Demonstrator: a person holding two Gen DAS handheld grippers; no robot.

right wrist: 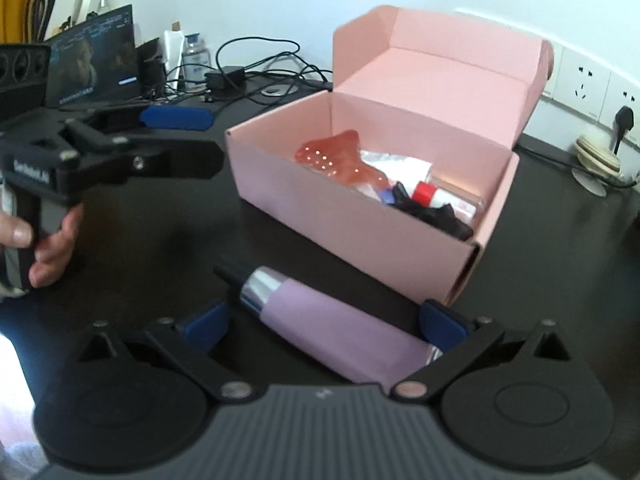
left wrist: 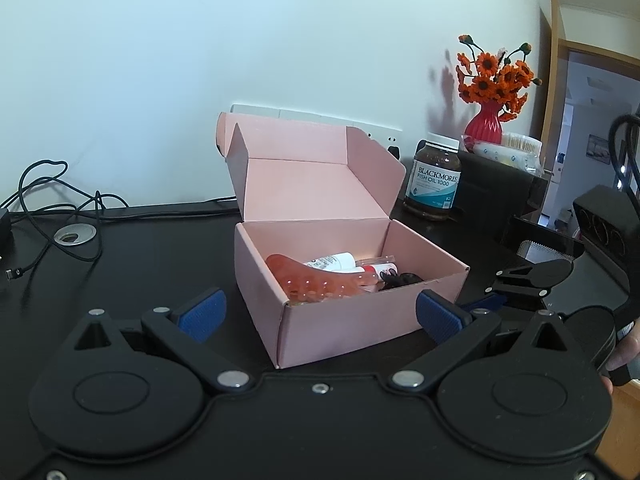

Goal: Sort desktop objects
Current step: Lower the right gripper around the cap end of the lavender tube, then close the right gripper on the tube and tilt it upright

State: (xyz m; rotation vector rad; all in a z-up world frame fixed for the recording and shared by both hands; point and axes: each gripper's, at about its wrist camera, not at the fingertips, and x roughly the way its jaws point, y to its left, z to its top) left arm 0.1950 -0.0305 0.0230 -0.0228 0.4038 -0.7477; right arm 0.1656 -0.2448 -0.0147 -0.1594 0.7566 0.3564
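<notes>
An open pink cardboard box (left wrist: 360,320) stands on the black desk with its lid tipped back. In it lie an orange studded massage comb (left wrist: 320,280), a white bottle (left wrist: 332,262), a red-capped tube (right wrist: 425,192) and a black item (right wrist: 436,216). My left gripper (left wrist: 320,316) is open, its blue pads either side of the box's near corner and apart from it. A lilac tube (right wrist: 340,332) with a silver collar and black cap lies on the desk in front of the box (right wrist: 360,224). My right gripper (right wrist: 325,323) is open around this tube.
A fish oil bottle (left wrist: 434,176), a red vase of orange flowers (left wrist: 486,120) and a black case stand right of the box. Cables (left wrist: 60,216) and a desk grommet (left wrist: 74,236) lie at the left. A laptop screen (right wrist: 94,64) and wall sockets (right wrist: 584,84) are behind.
</notes>
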